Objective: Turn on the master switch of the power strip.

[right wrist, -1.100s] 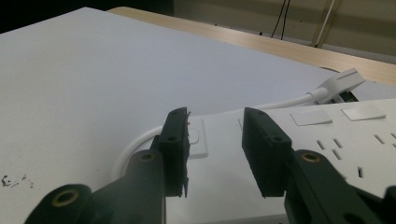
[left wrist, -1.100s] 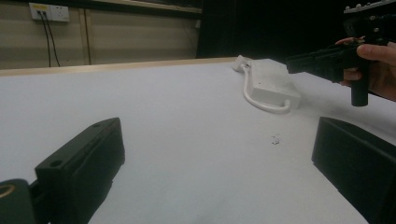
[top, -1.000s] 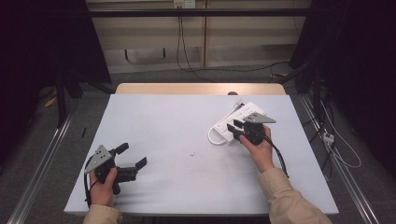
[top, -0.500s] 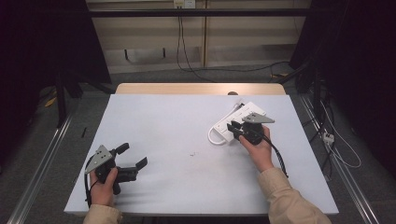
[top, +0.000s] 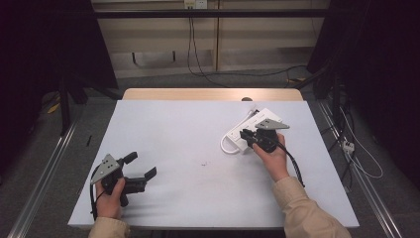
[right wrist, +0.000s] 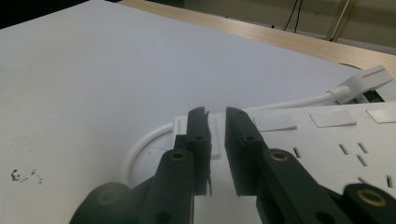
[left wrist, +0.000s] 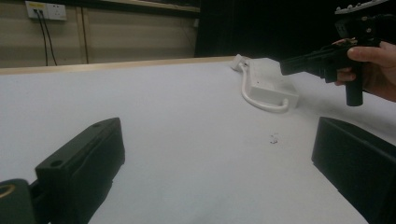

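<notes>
A white power strip (top: 255, 118) (left wrist: 268, 81) (right wrist: 327, 140) lies flat at the table's right, and its white cable (right wrist: 140, 149) loops off its near end. My right gripper (top: 243, 134) (left wrist: 286, 67) (right wrist: 216, 114) hovers over that end of the strip. Its jaws have just been closing and now stand a narrow slit apart. Through the slit I see only the strip's white top, with nothing pinched. My left gripper (top: 143, 164) rests at the front left of the white table (top: 168, 129). Its jaws are spread wide with nothing between them.
The strip's flat white plug (right wrist: 364, 79) lies just past its far end, near the table's wooden back edge (top: 208, 94). A small dark speck (top: 203, 162) (left wrist: 273, 138) marks the table's middle. Metal rails (top: 44, 168) run along the floor on both sides.
The right gripper's jaws have drawn closer together over the end of the power strip. Both hands stay where they were.
</notes>
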Tool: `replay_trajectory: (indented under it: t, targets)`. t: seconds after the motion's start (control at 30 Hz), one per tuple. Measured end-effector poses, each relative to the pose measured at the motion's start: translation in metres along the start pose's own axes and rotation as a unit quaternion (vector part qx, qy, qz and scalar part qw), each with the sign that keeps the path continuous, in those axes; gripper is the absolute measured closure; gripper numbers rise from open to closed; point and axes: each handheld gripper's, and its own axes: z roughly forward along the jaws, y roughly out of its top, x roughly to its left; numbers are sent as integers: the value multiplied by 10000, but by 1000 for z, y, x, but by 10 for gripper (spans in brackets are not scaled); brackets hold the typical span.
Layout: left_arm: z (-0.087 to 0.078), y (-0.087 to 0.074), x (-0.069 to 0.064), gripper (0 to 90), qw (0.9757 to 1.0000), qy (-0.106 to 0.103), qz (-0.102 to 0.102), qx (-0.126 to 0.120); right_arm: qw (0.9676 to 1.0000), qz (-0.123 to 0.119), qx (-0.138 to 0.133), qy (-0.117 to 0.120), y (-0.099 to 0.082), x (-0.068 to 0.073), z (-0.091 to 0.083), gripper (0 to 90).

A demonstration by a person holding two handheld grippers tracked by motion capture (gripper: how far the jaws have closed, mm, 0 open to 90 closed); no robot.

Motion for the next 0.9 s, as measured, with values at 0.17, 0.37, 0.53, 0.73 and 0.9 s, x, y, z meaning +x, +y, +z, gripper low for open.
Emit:
replay_trajectory:
  t: [0.17,0.37,0.53,0.73,0.9]
  targets:
    - [0,0,0,23,10000,-2,-1,-1,10000,15,-8,43,3,1,3,813]
    - [0,0,0,22,10000,-3,-7,-7,10000,5,10,68,3,2,5,828]
    - [0,0,0,23,10000,0,-8,-7,10000,29,17,72,3,0,5,840]
    - [0,0,0,23,10000,-1,-4,-4,9999,77,30,100,4,0,6,866]
    - [-1,0,0,23,10000,5,17,-1,9998,128,24,114,3,-2,7,886]
